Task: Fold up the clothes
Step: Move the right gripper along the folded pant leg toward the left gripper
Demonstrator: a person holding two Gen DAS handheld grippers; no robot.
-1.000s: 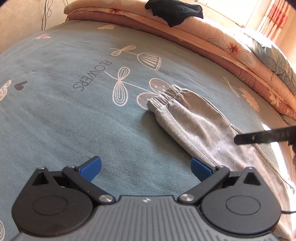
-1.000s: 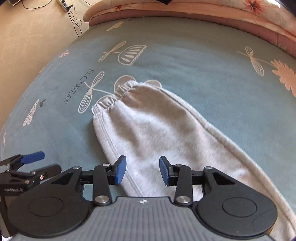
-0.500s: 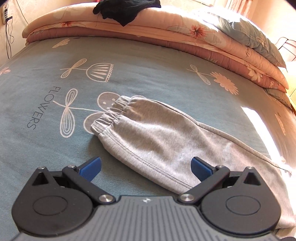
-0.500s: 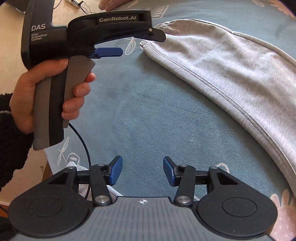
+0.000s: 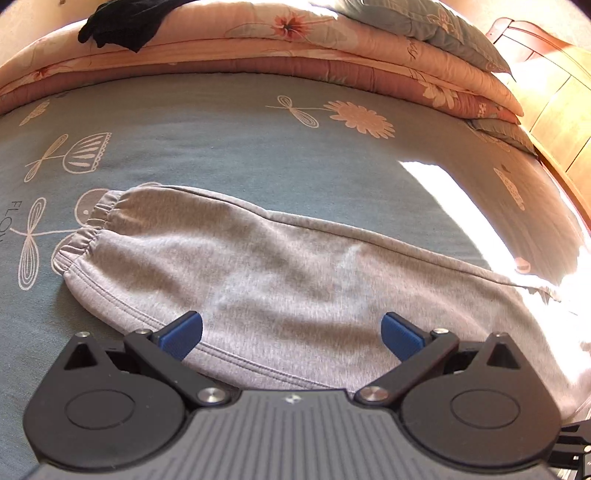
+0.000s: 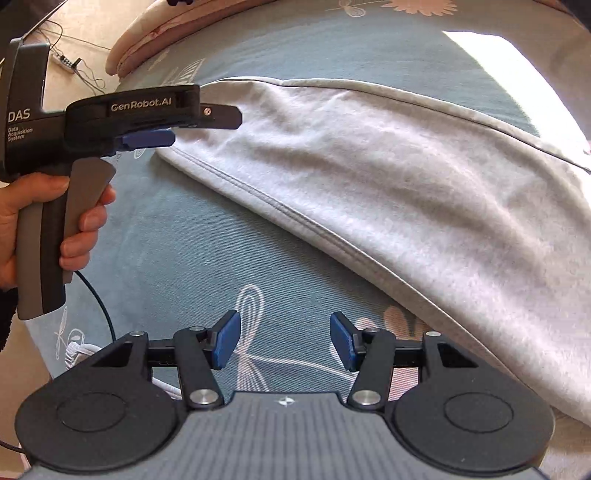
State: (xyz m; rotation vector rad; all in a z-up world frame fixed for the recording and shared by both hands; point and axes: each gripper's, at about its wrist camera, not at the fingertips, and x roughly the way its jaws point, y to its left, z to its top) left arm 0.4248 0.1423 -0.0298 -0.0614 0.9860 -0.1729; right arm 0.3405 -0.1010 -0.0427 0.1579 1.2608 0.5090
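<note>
Grey sweatpants [image 5: 280, 273] lie folded lengthwise on the blue-grey bedsheet [image 5: 229, 147], elastic waistband at the left. My left gripper [image 5: 291, 334] is wide open and empty, over the pants' near edge. In the right wrist view the pants [image 6: 388, 177] stretch from upper left to lower right. My right gripper [image 6: 284, 345] is open and empty over bare sheet, short of the pants' seam edge. The left gripper [image 6: 155, 129] shows there at upper left, held by a hand, its tip at the pants' waist end.
Folded floral quilts [image 5: 295, 40] are stacked along the far side of the bed, with a black garment [image 5: 122, 22] on top. A wooden headboard [image 5: 554, 103] stands at the right. A sunlit patch [image 5: 480, 206] falls across the sheet. The bed's left edge and floor cables [image 6: 74, 62] show.
The left gripper has swung right and come in over the pants' near edge. The right gripper has pulled back off the pants to bare sheet and opened a little wider.
</note>
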